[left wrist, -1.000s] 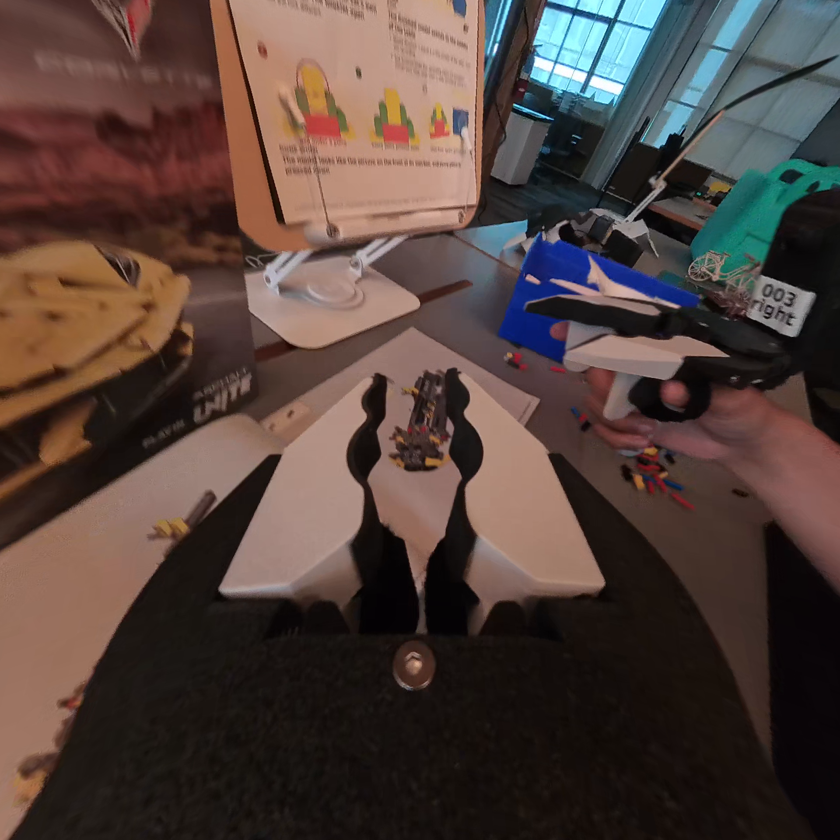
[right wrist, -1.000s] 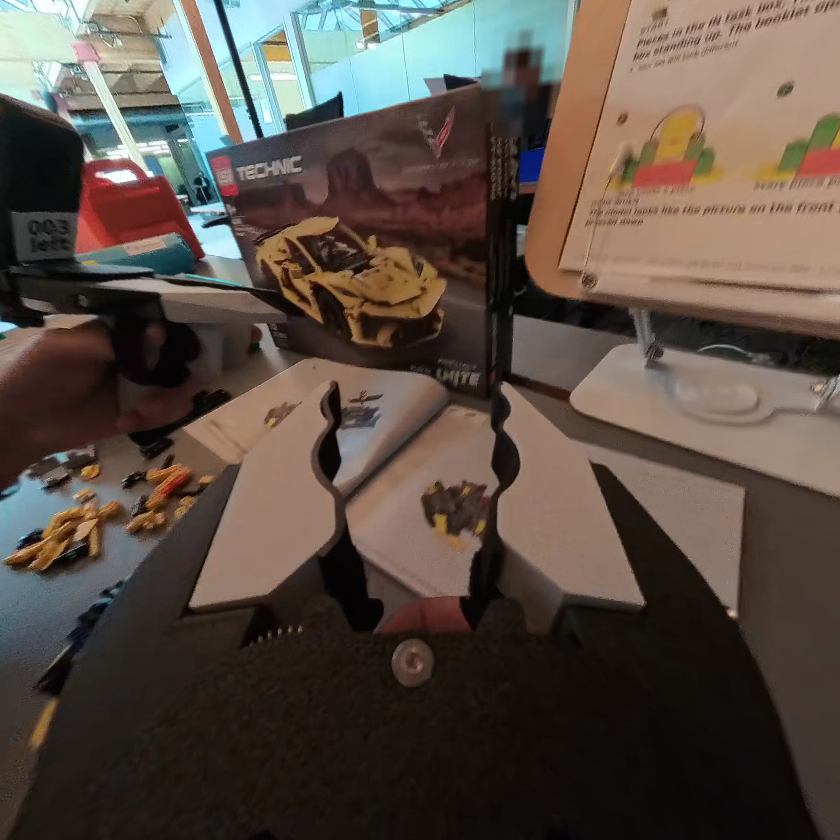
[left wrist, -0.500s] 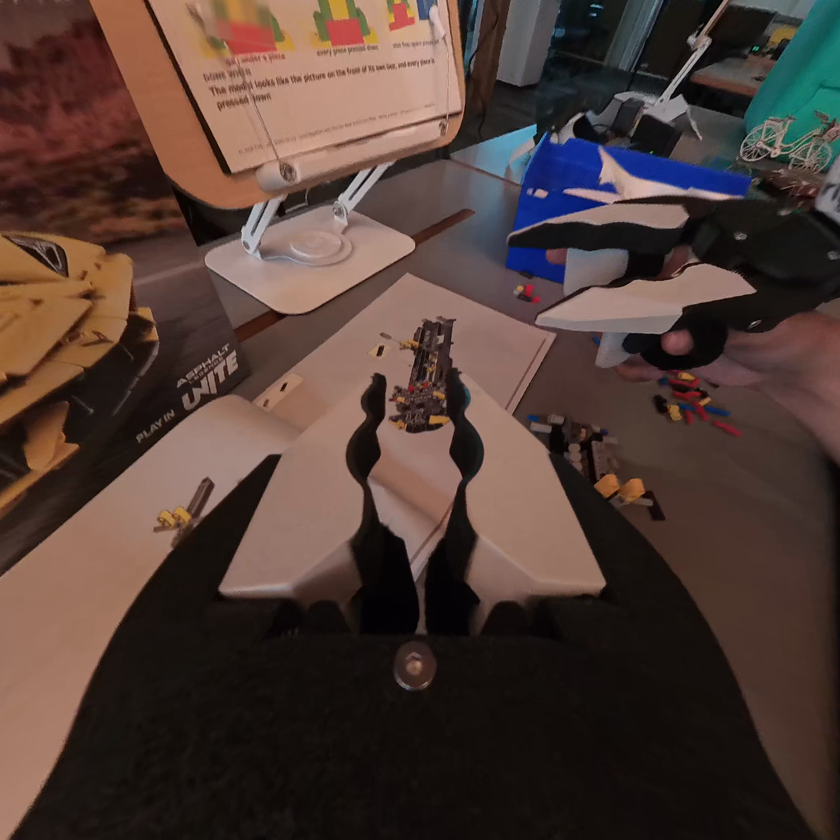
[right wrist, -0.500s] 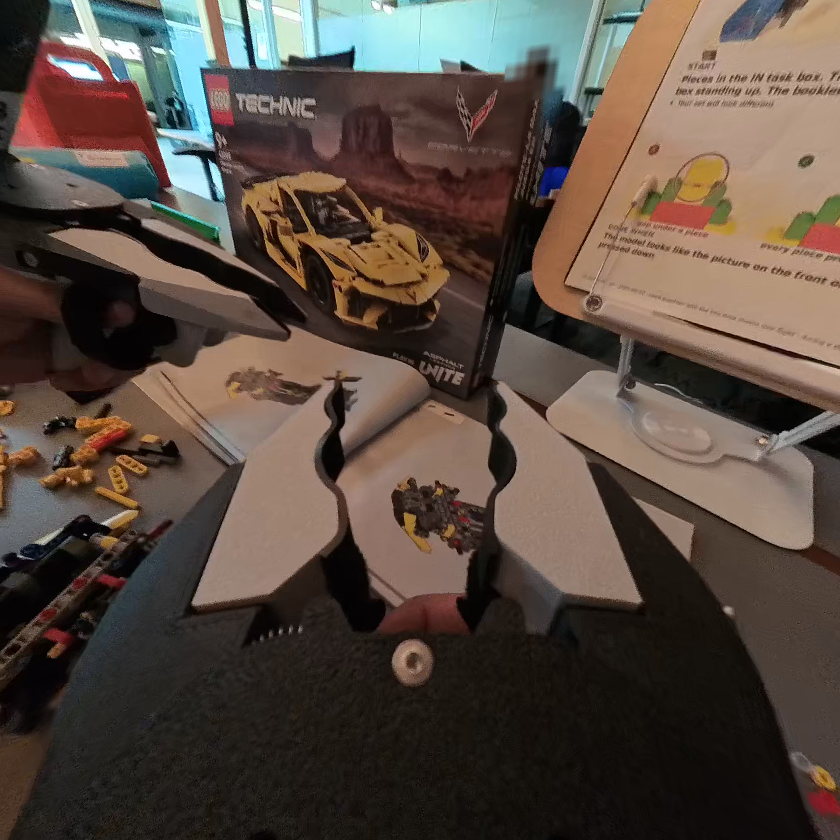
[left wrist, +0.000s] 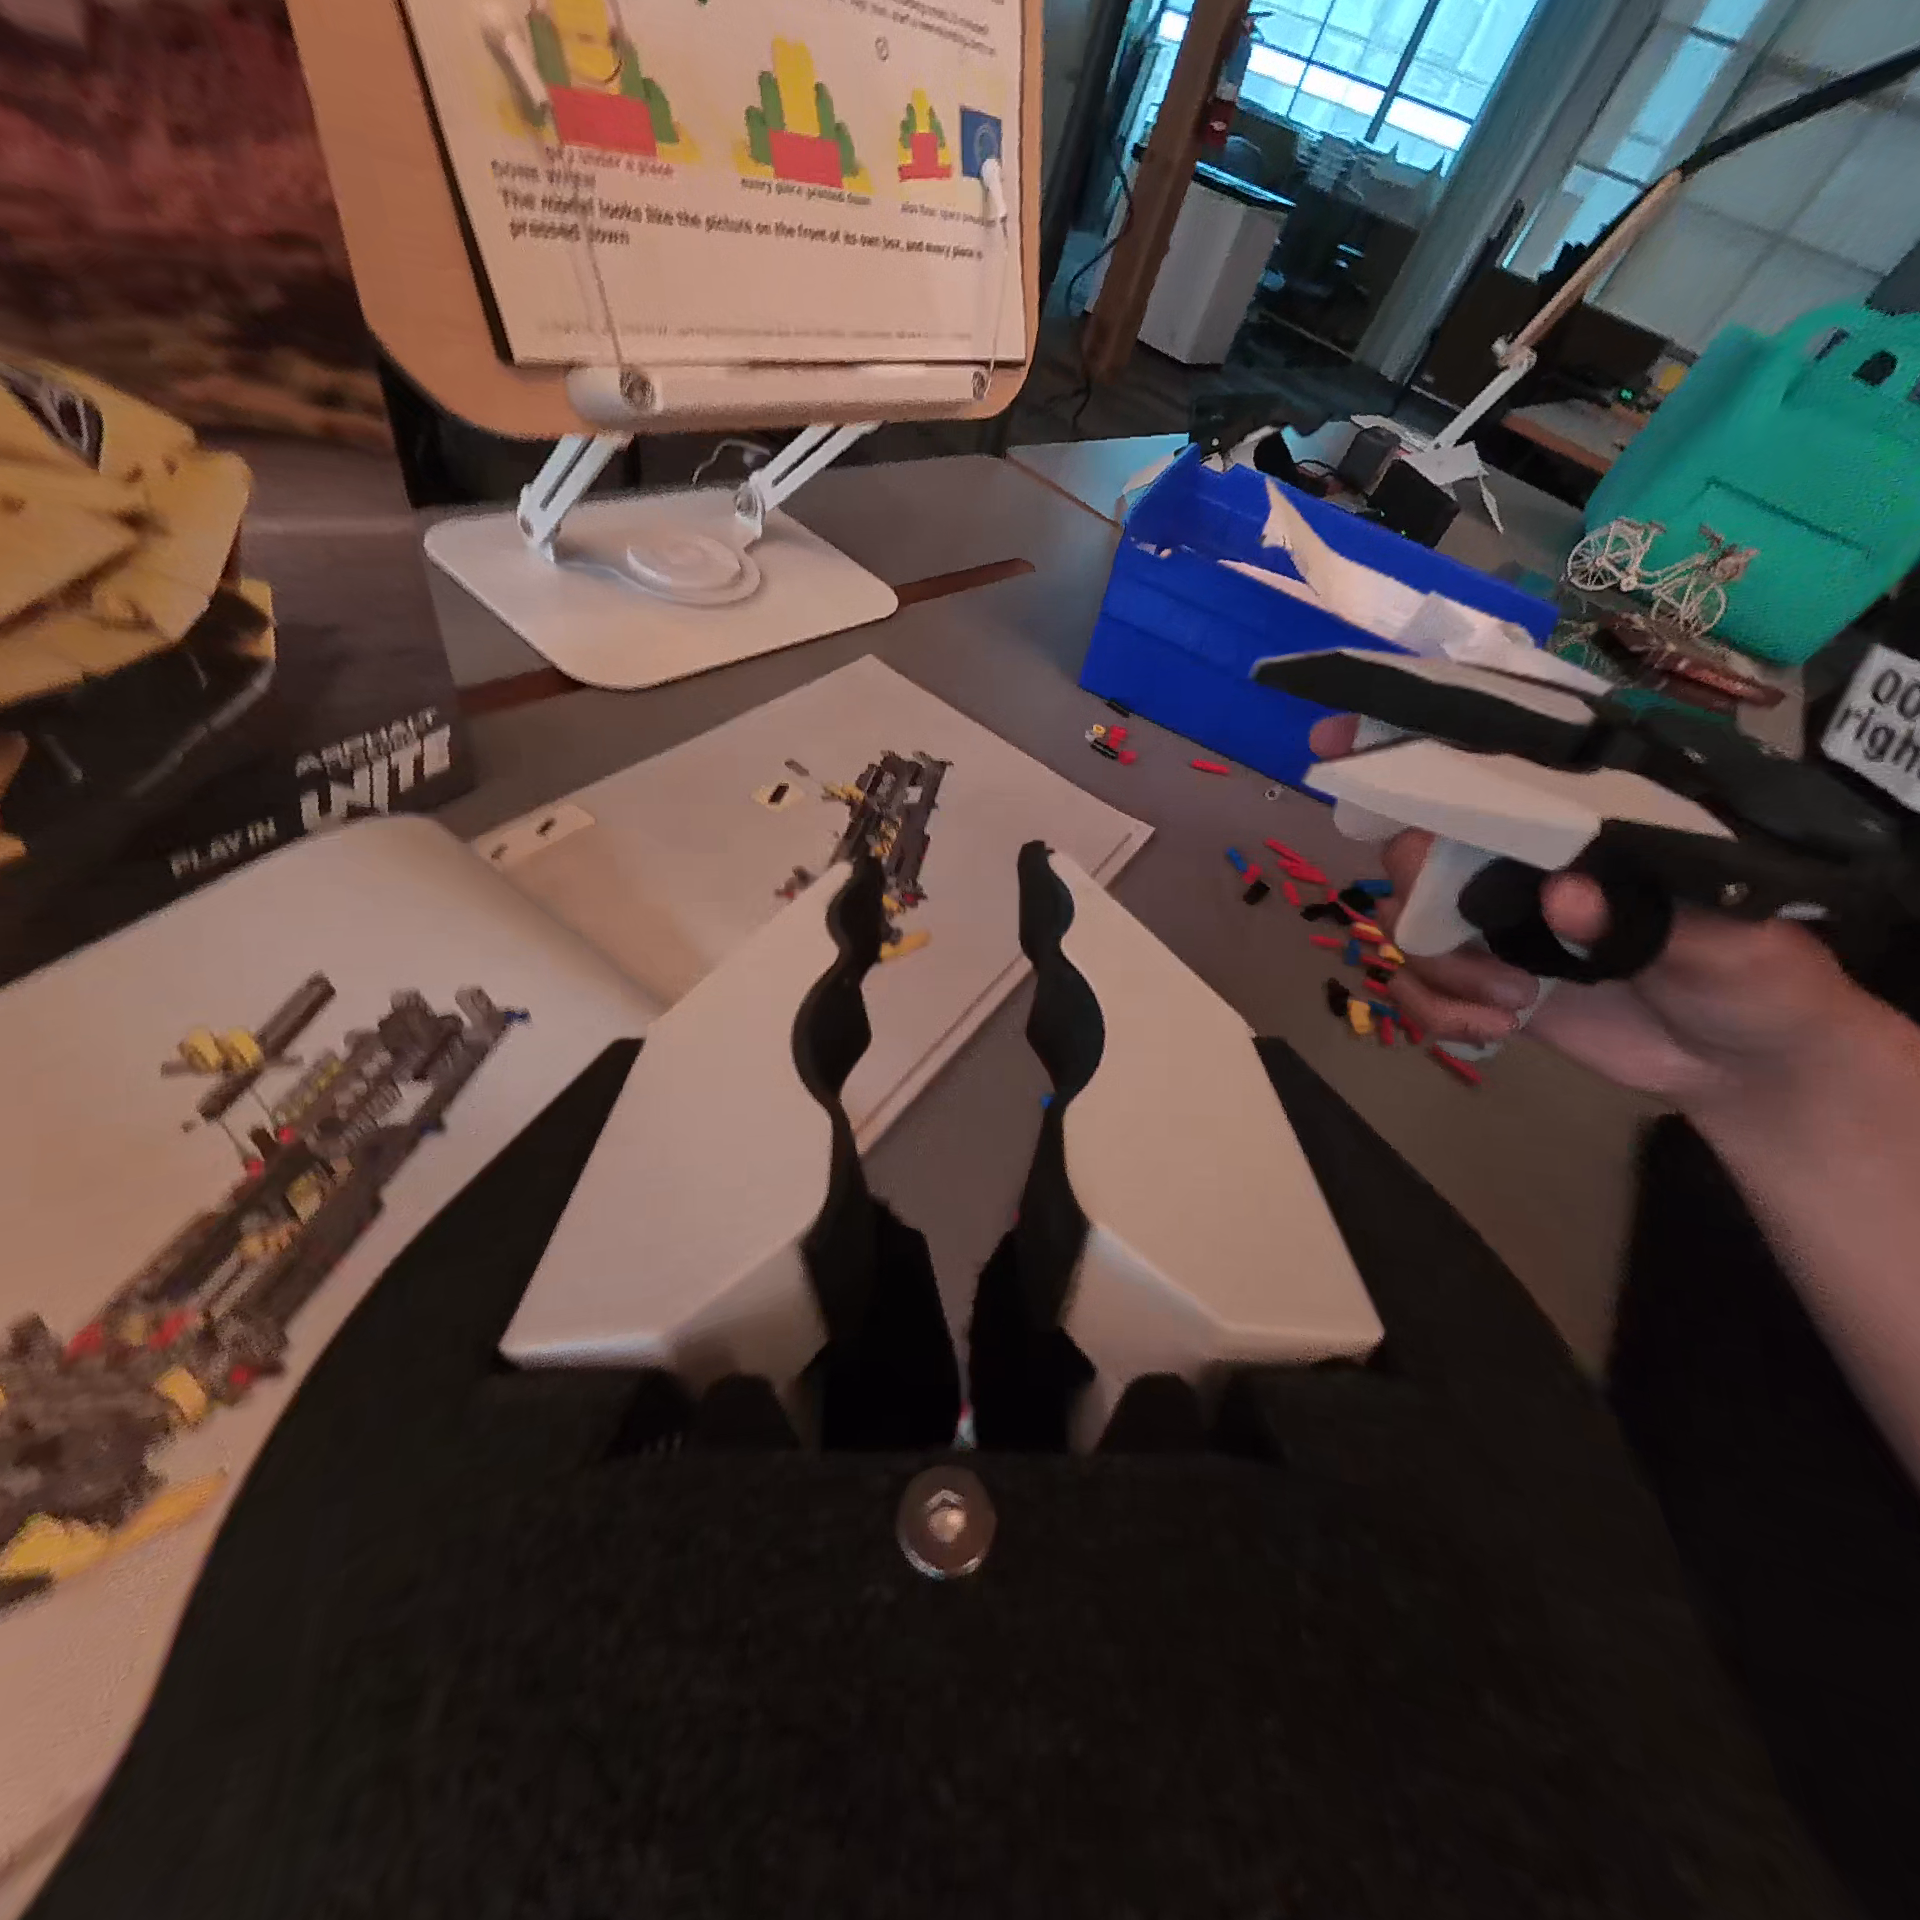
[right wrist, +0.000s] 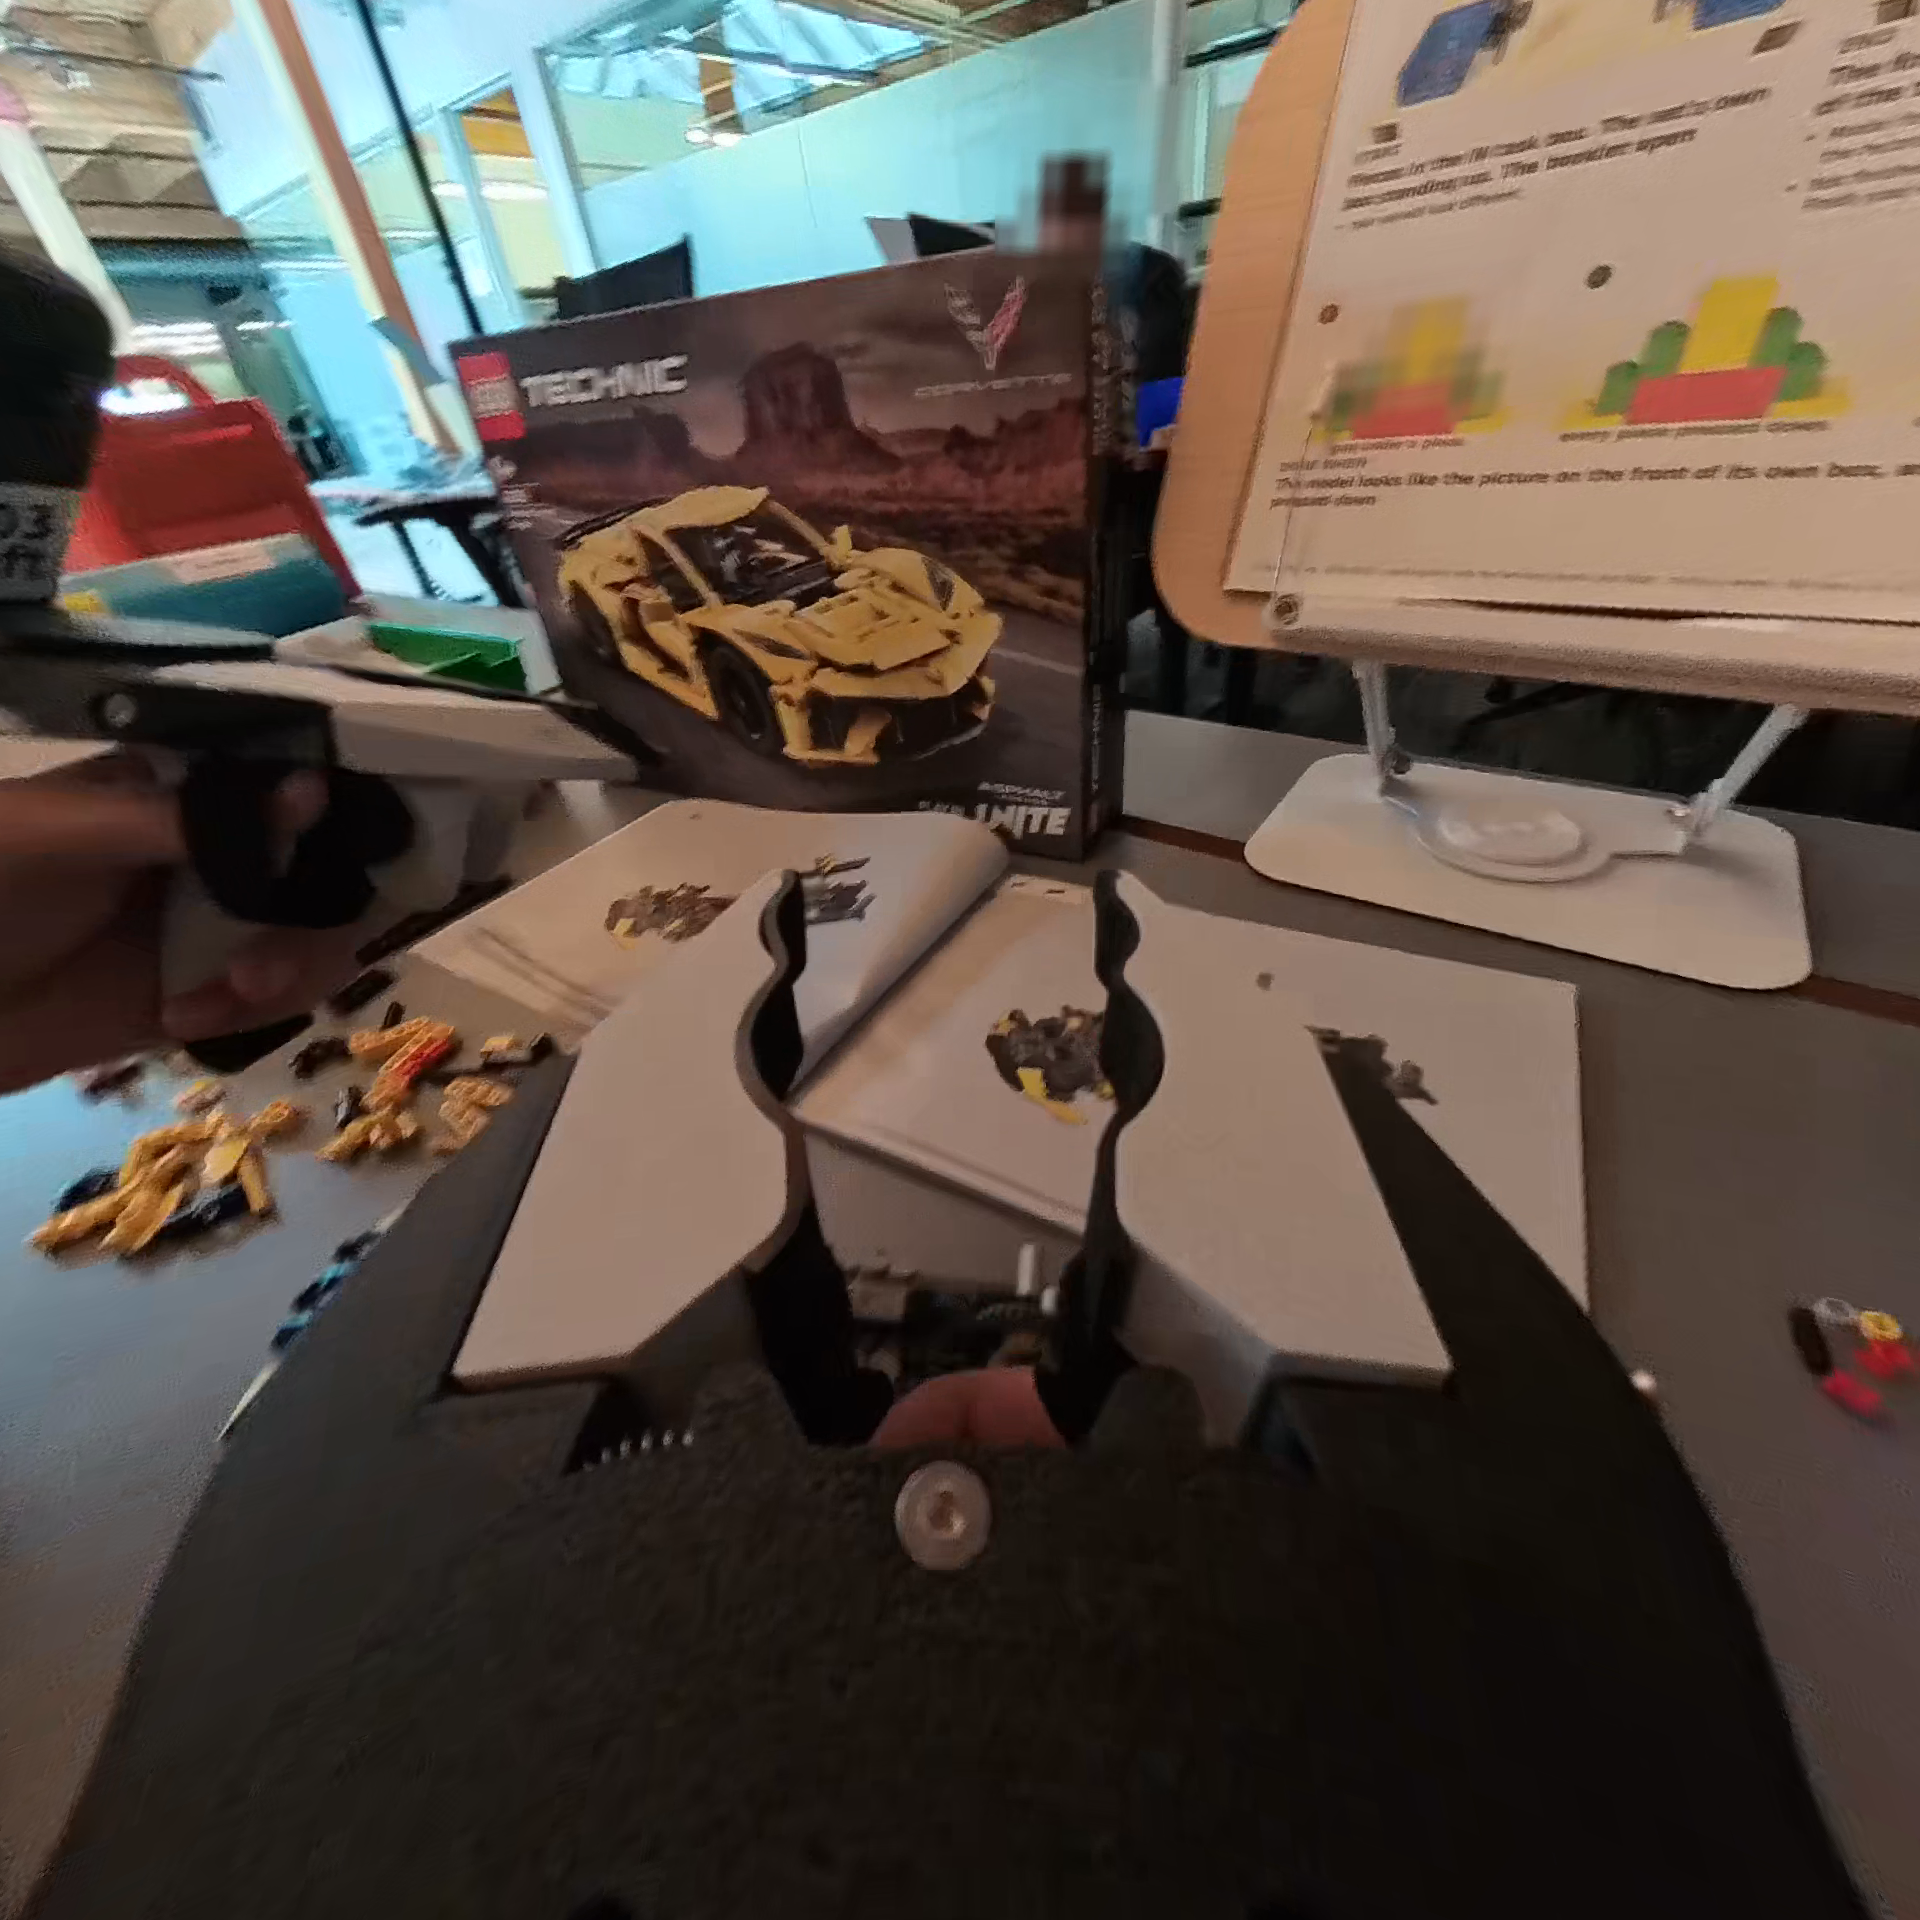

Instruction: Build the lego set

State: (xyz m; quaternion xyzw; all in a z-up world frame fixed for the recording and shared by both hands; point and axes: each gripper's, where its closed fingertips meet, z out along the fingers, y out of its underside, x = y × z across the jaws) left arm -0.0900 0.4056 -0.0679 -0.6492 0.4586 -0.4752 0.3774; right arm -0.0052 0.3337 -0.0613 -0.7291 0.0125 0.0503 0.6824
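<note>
The instruction booklet (left wrist: 987, 769) lies open on the grey table, with build pictures on both pages. My left gripper (left wrist: 945, 873) hovers over its right page, open and empty. My right gripper (right wrist: 945, 899) is also open and empty above the booklet (right wrist: 1455, 1049). A dark part-built assembly (right wrist: 935, 1314) shows low between its jaws, on the table below. Loose yellow and black pieces (right wrist: 208, 1153) lie at the left, and small red, blue and yellow pieces (left wrist: 1340, 935) lie under the right hand. Each view shows the other gripper held in a hand: the right gripper (left wrist: 1455, 748) and the left gripper (right wrist: 416, 717).
The set's box (right wrist: 810, 582) with a yellow car stands behind the booklet. A white stand (left wrist: 665, 582) holding a sheet is at the back. A blue bin (left wrist: 1226, 644) with paper sits at the right. A few small pieces (right wrist: 1860, 1351) lie right of the booklet.
My left gripper has pulled back and to the left, so the booklet's left page shows. My right gripper has moved right and lifted. Both stay open.
</note>
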